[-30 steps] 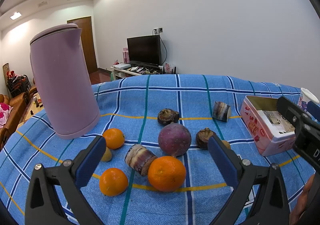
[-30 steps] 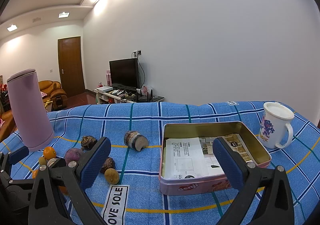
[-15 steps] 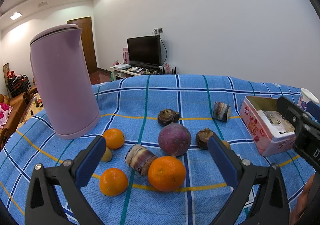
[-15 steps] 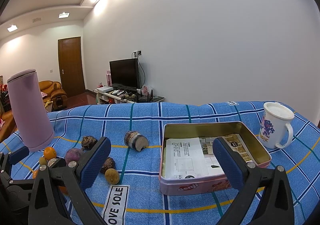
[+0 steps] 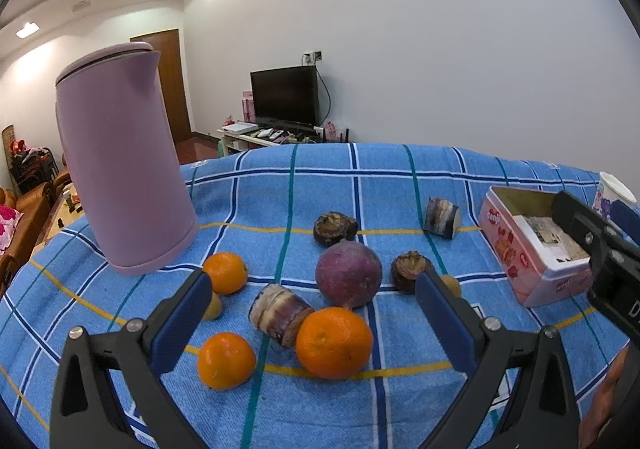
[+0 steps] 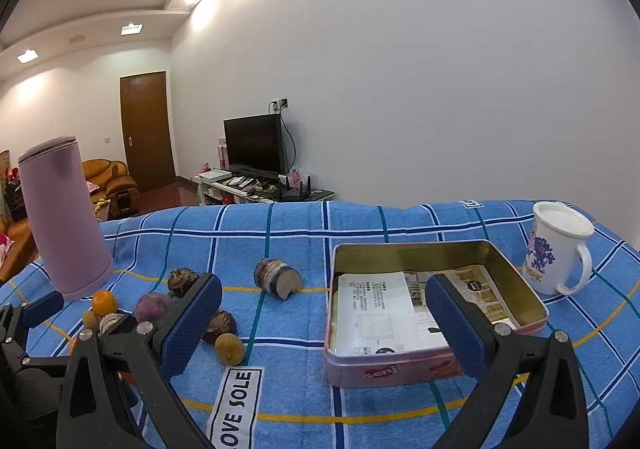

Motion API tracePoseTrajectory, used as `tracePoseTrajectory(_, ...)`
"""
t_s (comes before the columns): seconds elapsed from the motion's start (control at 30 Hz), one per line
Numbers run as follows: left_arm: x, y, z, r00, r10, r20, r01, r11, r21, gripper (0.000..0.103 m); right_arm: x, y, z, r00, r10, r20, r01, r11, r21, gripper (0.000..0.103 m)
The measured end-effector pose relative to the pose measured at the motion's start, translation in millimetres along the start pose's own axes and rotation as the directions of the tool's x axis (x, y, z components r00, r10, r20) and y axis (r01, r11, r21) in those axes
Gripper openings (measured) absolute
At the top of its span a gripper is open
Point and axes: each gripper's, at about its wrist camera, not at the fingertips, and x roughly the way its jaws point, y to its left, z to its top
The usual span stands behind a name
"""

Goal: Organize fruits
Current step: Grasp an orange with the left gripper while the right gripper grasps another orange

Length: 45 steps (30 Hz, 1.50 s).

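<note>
Both grippers, left point(image 5: 316, 323) and right point(image 6: 322, 323), spread wide, empty. Cane stub point(image 5: 280, 315) lies flat, cut end toward near-right, touching orange point(image 5: 334, 343).

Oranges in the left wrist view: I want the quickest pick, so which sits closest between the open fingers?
The largest round orange, touching the cut purple-brown stem chunk. The other two oranges lie by the left finger.

I count three oranges point(image 5: 334, 343), two sugarcane pieces point(image 5: 280, 315), two water chestnuts point(image 5: 334, 227), one tin point(image 6: 420, 365), one mug point(image 6: 558, 253).
</note>
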Motion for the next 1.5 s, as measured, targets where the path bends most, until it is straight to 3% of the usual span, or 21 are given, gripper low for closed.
tracePoseTrajectory(0.1, 0.9, 13.8, 6.3, 0.999, 0.049, 0.003, -0.049, 0.999, 0.009, 0.103, -1.5, 2.2, -1.0, 1.000, 0.004, 0.009, -0.004, 1.000, -0.009, 0.102)
tracePoseTrajectory(0.2, -0.9, 43.8, 15.6, 0.996, 0.084, 0.016, -0.083, 0.996, -0.042, 0.103, -2.9, 3.4, -1.6, 0.999, 0.028, 0.015, -0.028, 1.000, -0.010, 0.102)
tracePoseTrajectory(0.4, -0.3, 92.8, 23.0, 0.979, 0.200, 0.027, -0.197, 0.977, -0.080, 0.103, 0.4, 15.8, -4.8, 0.991, 0.128, -0.037, -0.130, 0.991, -0.039, 0.100)
tracePoseTrajectory(0.53, 3.6, 104.9, 19.4, 0.973, 0.232, 0.002, -0.232, 0.972, -0.034, 0.103, 9.2, 31.0, -8.0, 0.957, 0.258, -0.133, -0.265, 0.963, -0.039, 0.079)
tracePoseTrajectory(0.6, 5.2, 108.3, 17.8, 0.985, 0.172, -0.033, -0.173, 0.985, -0.021, 0.103, 17.4, 43.0, -12.1, 0.919, 0.337, -0.205, -0.349, 0.937, -0.024, 0.075)
tracePoseTrajectory(0.67, 5.4, 111.9, 14.6, 0.995, 0.068, -0.069, -0.070, 0.997, -0.024, 0.103, 23.8, 57.6, -15.8, 0.889, 0.378, -0.257, -0.398, 0.917, -0.029, 0.075)
tracePoseTrajectory(0.8, 6.7, 106.3, 2.8, 0.990, -0.052, -0.134, 0.054, 0.998, 0.017, 0.103, 30.8, 93.2, -28.2, 0.834, 0.429, -0.348, -0.480, 0.874, -0.074, 0.075)
tracePoseTrajectory(0.87, 8.1, 98.2, -2.3, 0.985, -0.061, -0.161, 0.072, 0.995, 0.067, 0.103, 33.7, 108.2, -35.1, 0.822, 0.425, -0.381, -0.495, 0.862, -0.107, 0.075)
tracePoseTrajectory(0.97, 14.2, 87.1, -7.4, 0.981, -0.029, -0.193, 0.055, 0.990, 0.128, 0.093, 43.5, 122.7, -40.5, 0.807, 0.408, -0.427, -0.499, 0.858, -0.124, 0.075)
tracePoseTrajectory(1.23, 18.6, 96.8, -10.7, 0.974, -0.014, -0.228, 0.042, 0.992, 0.115, 0.092, 66.7, 133.4, -51.0, 0.750, 0.411, -0.518, -0.532, 0.840, -0.104, 0.074)
tracePoseTrajectory(1.4, 8.6, 93.0, -9.0, 0.972, -0.118, -0.203, 0.145, 0.982, 0.122, 0.093, 74.4, 130.9, -53.0, 0.717, 0.435, -0.545, -0.550, 0.834, -0.057, 0.060)
tracePoseTrajectory(1.43, 5.2, 90.8, -8.4, 0.973, -0.135, -0.189, 0.162, 0.978, 0.132, 0.093, 73.2, 131.1, -52.7, 0.717, 0.440, -0.541, -0.555, 0.830, -0.060, 0.050)
tracePoseTrajectory(1.5, 3.6, 84.9, -9.7, 0.971, -0.145, -0.189, 0.175, 0.972, 0.156, 0.093, 68.6, 133.5, -53.1, 0.727, 0.428, -0.537, -0.553, 0.828, -0.088, 0.049)
